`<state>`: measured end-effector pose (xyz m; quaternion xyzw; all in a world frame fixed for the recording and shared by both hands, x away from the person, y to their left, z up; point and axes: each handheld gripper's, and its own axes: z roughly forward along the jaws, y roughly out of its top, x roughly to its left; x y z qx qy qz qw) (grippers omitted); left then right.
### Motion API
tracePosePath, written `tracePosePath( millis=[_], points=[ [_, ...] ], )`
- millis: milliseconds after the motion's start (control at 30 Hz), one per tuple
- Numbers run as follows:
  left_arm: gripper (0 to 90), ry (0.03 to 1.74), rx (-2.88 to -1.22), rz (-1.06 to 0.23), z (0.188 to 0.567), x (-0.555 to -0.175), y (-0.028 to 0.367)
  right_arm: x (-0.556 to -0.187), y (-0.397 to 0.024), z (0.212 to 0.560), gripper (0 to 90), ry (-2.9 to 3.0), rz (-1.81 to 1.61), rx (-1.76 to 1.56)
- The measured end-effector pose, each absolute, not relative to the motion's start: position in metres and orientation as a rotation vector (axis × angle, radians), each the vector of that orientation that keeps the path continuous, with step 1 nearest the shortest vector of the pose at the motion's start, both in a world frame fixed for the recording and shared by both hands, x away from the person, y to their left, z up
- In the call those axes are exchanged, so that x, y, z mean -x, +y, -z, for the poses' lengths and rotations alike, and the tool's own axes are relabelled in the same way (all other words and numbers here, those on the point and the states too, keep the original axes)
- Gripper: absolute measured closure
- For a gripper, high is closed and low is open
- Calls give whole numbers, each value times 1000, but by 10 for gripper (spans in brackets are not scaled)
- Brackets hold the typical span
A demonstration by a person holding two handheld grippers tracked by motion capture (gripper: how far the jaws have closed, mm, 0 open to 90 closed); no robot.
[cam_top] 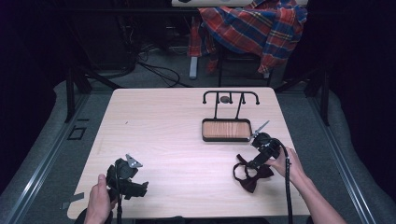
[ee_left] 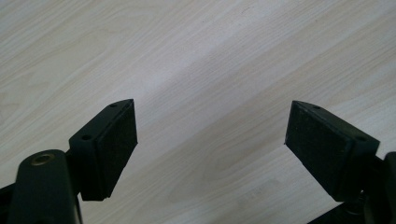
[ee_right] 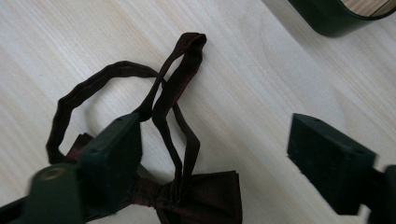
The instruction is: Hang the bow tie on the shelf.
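right claw (ee_right: 215, 149) agape over bow tie (ee_right: 187, 196)

Table (cam_top: 177, 135): tray stand (cam_top: 227, 129) right of centre; bow tie (cam_top: 251, 175) before it; shirt (cam_top: 254, 25) behind table.
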<state>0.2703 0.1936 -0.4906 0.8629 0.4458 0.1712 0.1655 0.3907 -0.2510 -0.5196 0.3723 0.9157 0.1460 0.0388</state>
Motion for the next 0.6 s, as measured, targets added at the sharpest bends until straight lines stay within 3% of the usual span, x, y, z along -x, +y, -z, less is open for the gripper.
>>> tracePosePath(
  millis=[600],
  points=[
    [170,1269,-2448,-490,490,-270,194,-388,-228,538,661,2899,-293,-1056]
  ],
)
